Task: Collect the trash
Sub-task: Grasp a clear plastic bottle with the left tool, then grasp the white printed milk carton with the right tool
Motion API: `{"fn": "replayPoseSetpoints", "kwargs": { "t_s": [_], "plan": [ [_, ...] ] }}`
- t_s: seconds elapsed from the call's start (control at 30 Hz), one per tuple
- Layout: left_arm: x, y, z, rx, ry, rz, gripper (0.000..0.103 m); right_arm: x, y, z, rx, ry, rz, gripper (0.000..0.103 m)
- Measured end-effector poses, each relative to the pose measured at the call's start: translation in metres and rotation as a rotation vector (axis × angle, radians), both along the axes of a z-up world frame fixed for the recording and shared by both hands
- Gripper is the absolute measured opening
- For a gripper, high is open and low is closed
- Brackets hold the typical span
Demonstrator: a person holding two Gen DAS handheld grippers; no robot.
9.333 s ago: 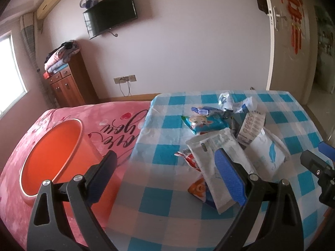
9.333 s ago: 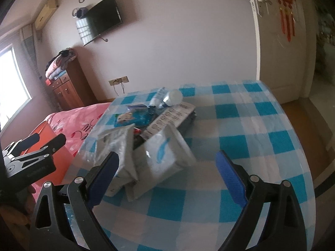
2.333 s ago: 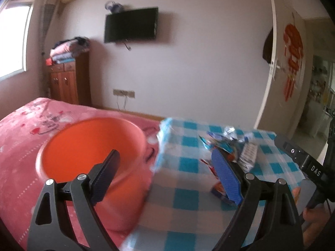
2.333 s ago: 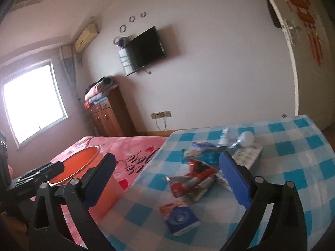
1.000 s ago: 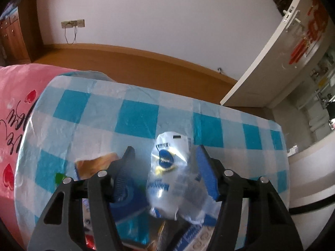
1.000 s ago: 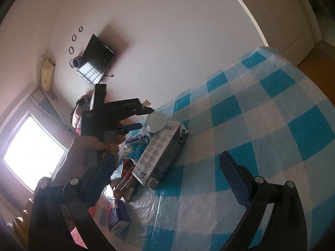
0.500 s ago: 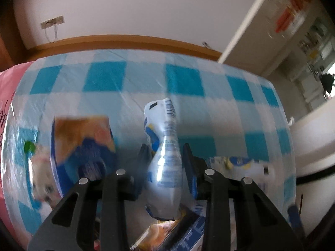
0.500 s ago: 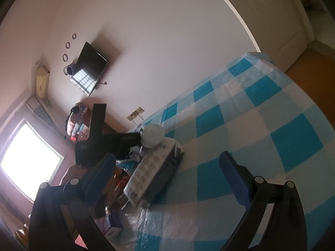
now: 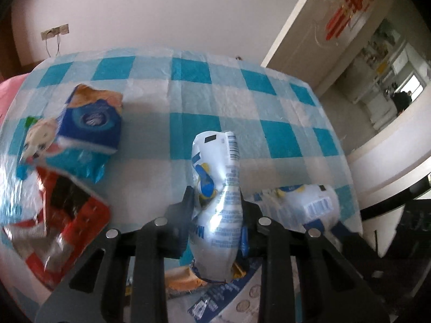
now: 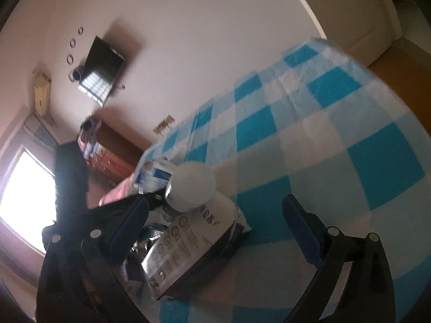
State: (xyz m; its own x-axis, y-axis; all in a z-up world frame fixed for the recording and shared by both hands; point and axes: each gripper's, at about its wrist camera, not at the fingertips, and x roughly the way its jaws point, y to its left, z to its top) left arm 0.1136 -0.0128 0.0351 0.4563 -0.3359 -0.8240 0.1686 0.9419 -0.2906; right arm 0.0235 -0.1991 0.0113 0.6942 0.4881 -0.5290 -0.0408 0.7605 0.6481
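Note:
A crushed white bottle (image 9: 215, 188) with a blue label stands up between my left gripper's (image 9: 215, 202) pads; the jaws are closing and squeeze its middle. It rises over a blue-and-white checked tablecloth (image 9: 242, 123). A second white bottle (image 9: 304, 204) lies just to its right. My right gripper (image 10: 215, 231) is open above a grey printed carton (image 10: 188, 245), with a round white bottle end (image 10: 192, 185) just beyond the carton. The held bottle (image 10: 153, 175) also shows there, at the dark left gripper.
Left of the held bottle lie a blue tissue pack (image 9: 91, 123), a teal snack bag (image 9: 35, 140) and a red wrapper (image 9: 62, 215). An open door (image 9: 309, 32) stands beyond the table's right edge. A wall television (image 10: 103, 70) and a wooden cabinet (image 10: 115, 156) are far behind.
The left jaws have narrowed from wide around the bottle to pinching it, and the gripper has shifted across the table. The right gripper has tipped down toward the carton.

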Motion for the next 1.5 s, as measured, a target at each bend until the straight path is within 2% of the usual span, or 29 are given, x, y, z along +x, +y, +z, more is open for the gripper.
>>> {"fn": "replayPoseSetpoints", "kwargs": {
  "t_s": [0.23,0.37,0.6,0.67,0.8,0.87,1.0,1.2,1.23,1.33,1.5],
  "plan": [
    [-0.033,0.009,0.002,-0.019,-0.008,-0.02,0.03,0.001,0.015,-0.003,-0.016,0.02,0.068,0.098],
    [-0.057,0.005,-0.006,-0.028,0.006,-0.042,0.029,-0.001,0.009,-0.003,-0.003,0.028,0.053,0.098],
    [-0.089,-0.01,-0.017,-0.066,0.038,-0.093,0.027,-0.008,0.001,-0.001,-0.039,0.037,0.028,0.098],
    [-0.098,-0.013,-0.019,-0.053,0.031,-0.104,0.027,-0.01,0.004,0.0,-0.054,0.039,0.036,0.098],
    [-0.111,-0.004,-0.02,-0.079,0.023,-0.07,0.027,-0.014,0.02,0.002,-0.138,0.036,0.072,0.098],
    [-0.117,0.003,-0.018,-0.065,0.001,-0.047,0.026,-0.017,0.029,0.002,-0.19,0.033,0.091,0.098],
    [-0.129,0.024,-0.018,-0.077,-0.008,0.002,0.025,-0.025,0.051,0.002,-0.333,0.019,0.109,0.098],
    [-0.138,0.042,-0.021,-0.102,-0.01,0.02,0.025,-0.033,0.069,0.003,-0.45,-0.009,0.106,0.097],
    [-0.14,0.044,-0.021,-0.108,-0.012,0.021,0.025,-0.033,0.07,0.003,-0.464,-0.011,0.102,0.096],
    [-0.144,0.049,-0.02,-0.11,-0.027,0.02,0.025,-0.032,0.076,0.001,-0.509,-0.001,0.095,0.075],
    [-0.148,0.057,-0.02,-0.123,-0.038,0.023,0.025,-0.03,0.075,0.001,-0.518,0.004,0.084,0.068]
  ]
}}
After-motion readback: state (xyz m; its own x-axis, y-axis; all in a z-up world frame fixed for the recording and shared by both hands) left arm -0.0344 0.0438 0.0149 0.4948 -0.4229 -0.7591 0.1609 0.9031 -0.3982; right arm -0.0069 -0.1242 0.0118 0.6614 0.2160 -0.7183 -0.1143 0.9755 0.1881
